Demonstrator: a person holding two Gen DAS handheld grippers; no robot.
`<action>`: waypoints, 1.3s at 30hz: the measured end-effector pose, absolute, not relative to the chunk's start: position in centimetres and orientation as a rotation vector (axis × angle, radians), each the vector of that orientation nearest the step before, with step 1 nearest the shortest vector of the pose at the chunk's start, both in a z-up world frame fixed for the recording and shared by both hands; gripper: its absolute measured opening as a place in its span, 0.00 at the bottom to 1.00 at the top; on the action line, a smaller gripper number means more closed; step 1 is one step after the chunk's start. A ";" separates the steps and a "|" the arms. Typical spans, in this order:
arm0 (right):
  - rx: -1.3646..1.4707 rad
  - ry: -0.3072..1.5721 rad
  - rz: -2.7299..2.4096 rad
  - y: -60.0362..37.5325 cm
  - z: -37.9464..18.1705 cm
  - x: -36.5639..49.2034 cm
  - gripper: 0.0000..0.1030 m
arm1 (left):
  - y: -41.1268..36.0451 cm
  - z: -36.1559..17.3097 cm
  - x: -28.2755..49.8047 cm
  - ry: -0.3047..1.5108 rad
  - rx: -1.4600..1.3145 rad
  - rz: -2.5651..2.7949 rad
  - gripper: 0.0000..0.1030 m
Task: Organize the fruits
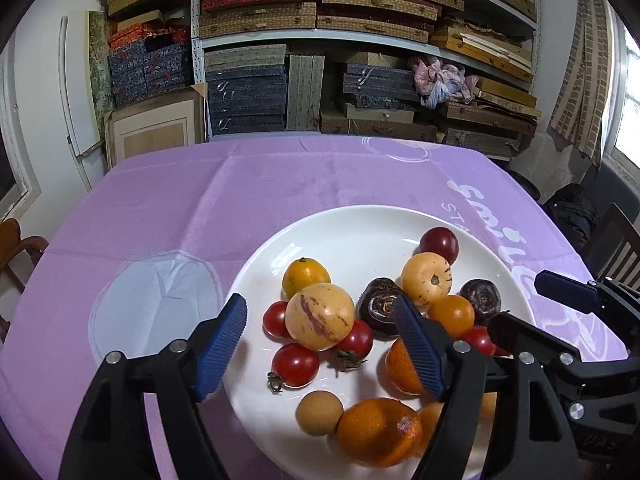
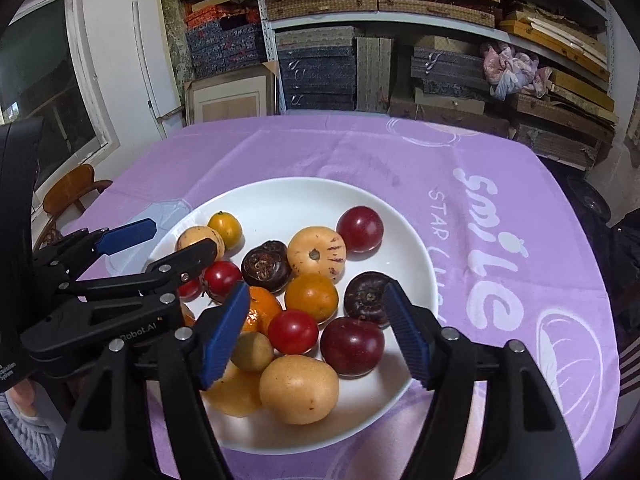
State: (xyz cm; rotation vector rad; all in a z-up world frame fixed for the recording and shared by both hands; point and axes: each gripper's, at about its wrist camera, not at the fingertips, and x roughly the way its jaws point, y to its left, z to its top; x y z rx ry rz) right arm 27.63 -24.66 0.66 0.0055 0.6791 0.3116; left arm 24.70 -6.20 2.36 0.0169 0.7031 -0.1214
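A white plate [image 1: 360,232] [image 2: 288,200] on the purple cloth holds many fruits. My left gripper [image 1: 320,344] is open above a striped yellow melon [image 1: 320,316] and cherry tomatoes [image 1: 296,364]. My right gripper [image 2: 316,332] is open above a cherry tomato [image 2: 293,332] and a dark red plum [image 2: 352,346]. Oranges [image 1: 378,432] [image 2: 311,297], dark water chestnuts [image 2: 266,266] [image 1: 480,295] and a pale round fruit [image 2: 298,390] also lie on the plate. Each gripper shows in the other's view: the right one [image 1: 520,308], the left one [image 2: 172,240].
The purple tablecloth [image 1: 240,200] covers the table, with white "smile" print [image 2: 492,248] to the right of the plate. Shelves stacked with boxes [image 1: 360,60] stand behind the table. A wooden chair [image 2: 70,192] stands at the left, a dark chair [image 1: 616,240] at the right.
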 end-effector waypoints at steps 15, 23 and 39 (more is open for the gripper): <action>0.095 0.567 0.275 -24.6 -0.2 12.8 0.96 | -2.7 2.9 11.0 0.675 0.030 -0.079 0.94; 0.062 0.545 0.219 -24.2 -1.3 11.3 0.96 | -3.5 2.5 9.2 0.672 0.027 -0.112 0.96; 0.120 0.542 0.213 -26.0 -1.0 11.8 0.96 | -4.6 1.5 9.5 0.675 0.044 -0.149 0.96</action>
